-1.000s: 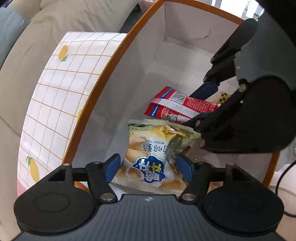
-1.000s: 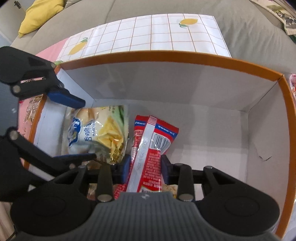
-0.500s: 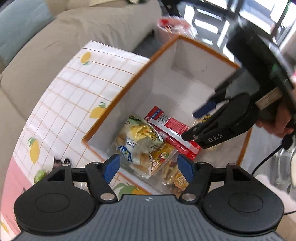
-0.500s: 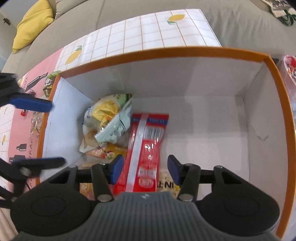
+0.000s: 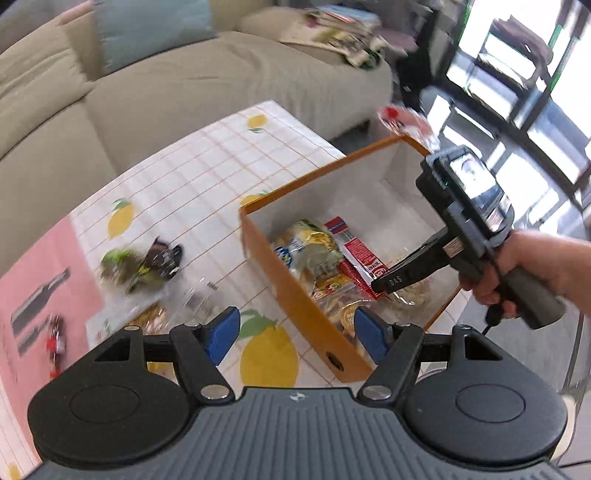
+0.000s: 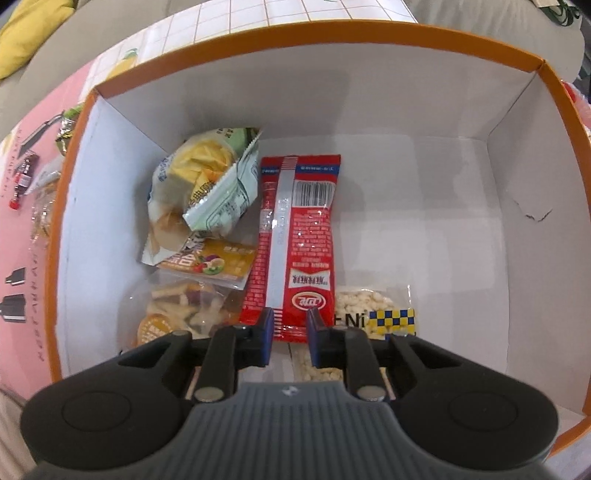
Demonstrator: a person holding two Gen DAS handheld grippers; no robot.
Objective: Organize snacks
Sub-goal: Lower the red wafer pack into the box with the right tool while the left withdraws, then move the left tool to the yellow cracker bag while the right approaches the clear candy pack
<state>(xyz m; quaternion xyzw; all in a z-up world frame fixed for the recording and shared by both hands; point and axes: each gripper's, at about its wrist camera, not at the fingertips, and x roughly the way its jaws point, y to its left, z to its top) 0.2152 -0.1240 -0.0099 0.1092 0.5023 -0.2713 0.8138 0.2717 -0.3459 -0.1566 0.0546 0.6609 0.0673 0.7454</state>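
An orange-rimmed white box (image 6: 332,29) holds a red packet (image 6: 295,229) lying flat, a green-and-yellow chips bag (image 6: 207,177), an orange fruit pack (image 6: 210,262), a clear bag of crackers (image 6: 177,314) and a puffed-rice pack (image 6: 373,314). My right gripper (image 6: 290,334) hangs over the red packet's near end. Its jaws are closing; the packet's edge shows in the narrow gap and the pads do not press on it. My left gripper (image 5: 295,334) is open and empty, high above the tablecloth beside the box (image 5: 295,295). From there I see the right gripper (image 5: 380,285) over the red packet (image 5: 360,258).
Loose snacks lie on the lemon-print tablecloth left of the box: a dark green packet (image 5: 144,266) and clear wrappers (image 5: 184,295). A beige sofa (image 5: 147,92) stands behind the table. A person's hand (image 5: 535,266) holds the right gripper's handle at the box's right.
My left gripper lifted out of the box and pulled back, leaving the chips bag inside. The right gripper let go of the red packet, which now lies flat, then narrowed its jaws.
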